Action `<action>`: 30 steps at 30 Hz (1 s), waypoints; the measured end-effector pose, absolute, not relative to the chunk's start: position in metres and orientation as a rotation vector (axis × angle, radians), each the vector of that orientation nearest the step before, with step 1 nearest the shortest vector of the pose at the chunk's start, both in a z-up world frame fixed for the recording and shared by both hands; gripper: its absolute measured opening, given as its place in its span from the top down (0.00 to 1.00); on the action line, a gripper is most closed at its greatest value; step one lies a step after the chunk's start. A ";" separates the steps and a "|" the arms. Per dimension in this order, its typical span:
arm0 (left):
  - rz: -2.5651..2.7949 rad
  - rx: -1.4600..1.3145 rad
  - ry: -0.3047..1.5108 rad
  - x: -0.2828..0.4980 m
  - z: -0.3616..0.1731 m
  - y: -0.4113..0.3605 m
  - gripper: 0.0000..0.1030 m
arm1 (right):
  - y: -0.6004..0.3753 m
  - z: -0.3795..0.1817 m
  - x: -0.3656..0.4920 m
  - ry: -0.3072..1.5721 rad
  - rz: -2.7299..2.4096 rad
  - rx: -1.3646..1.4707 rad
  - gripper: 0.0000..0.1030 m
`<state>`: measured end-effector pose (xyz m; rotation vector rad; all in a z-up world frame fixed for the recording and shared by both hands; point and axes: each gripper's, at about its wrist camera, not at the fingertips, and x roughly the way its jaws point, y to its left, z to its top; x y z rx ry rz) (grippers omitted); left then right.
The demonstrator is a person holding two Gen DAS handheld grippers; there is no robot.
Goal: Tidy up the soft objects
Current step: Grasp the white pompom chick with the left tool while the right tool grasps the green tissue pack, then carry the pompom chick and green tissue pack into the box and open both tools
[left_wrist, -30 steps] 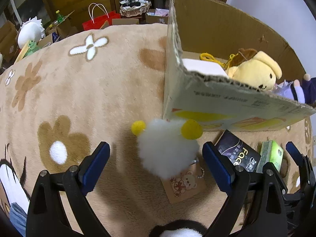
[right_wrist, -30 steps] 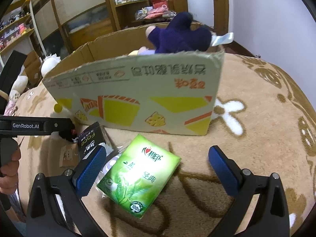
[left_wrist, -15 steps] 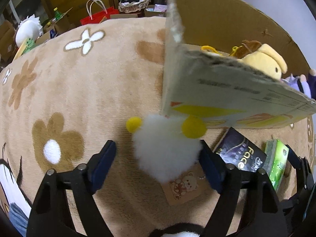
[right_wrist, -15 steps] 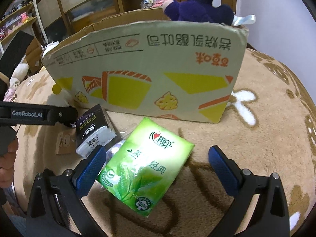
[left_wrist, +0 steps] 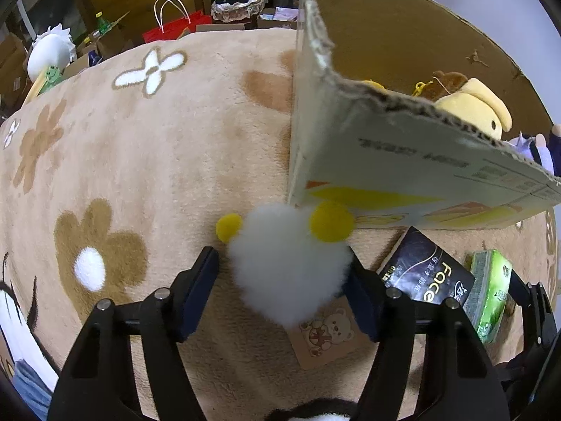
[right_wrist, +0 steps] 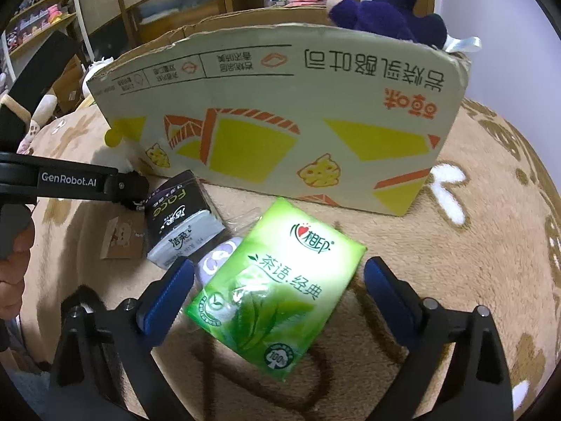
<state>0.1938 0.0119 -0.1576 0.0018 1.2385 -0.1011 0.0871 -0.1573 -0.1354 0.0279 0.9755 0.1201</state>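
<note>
Left gripper (left_wrist: 282, 277) points steeply down at the white fluffy plush (left_wrist: 289, 263), jaws closing around it: the right pad is against the fluff, the left pad sits just beside it with a sliver of blanket showing, so not a firm clamp yet. The plush has two yellow pom-poms (left_wrist: 331, 221) on its far side and lies on the tan flower-print blanket (left_wrist: 147, 161), touching the near left corner of the cardboard box (left_wrist: 385, 161). A brown bear-print tag (left_wrist: 326, 333) lies under the plush's near edge. Right of that is the black tissue pack (left_wrist: 426, 273), then the green tissue pack (left_wrist: 489, 291) further right. Inside the box: a yellow plush dog (left_wrist: 470, 108) and, at the right end, a dark blue plush (right_wrist: 382, 17) sticking up above the rim. Right gripper (right_wrist: 278, 291) is wide, jaws just starting to close, straddling the green tissue pack without either pad touching it; the pack lies flat and skewed on the blanket, just near of the box's printed front wall. A small white-and-purple item (right_wrist: 217, 259) is tucked under the pack's left edge, can't tell what it is. The left tool's black arm reaches in from the left in the right wrist view, with a person's hand (right_wrist: 14, 273) at the left edge.
</note>
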 end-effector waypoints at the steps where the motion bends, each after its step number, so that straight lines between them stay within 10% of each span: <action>1: -0.100 0.003 1.238 0.194 -0.157 0.012 0.37 | -0.158 -0.135 0.087 0.975 0.120 0.030 0.06; 12: -0.142 0.023 1.240 0.182 -0.152 -0.002 0.67 | -0.165 -0.132 0.087 0.982 0.132 0.031 0.15; 30: -0.097 -0.001 1.191 0.154 -0.131 0.007 0.69 | -0.167 -0.119 0.070 0.947 0.116 0.023 0.17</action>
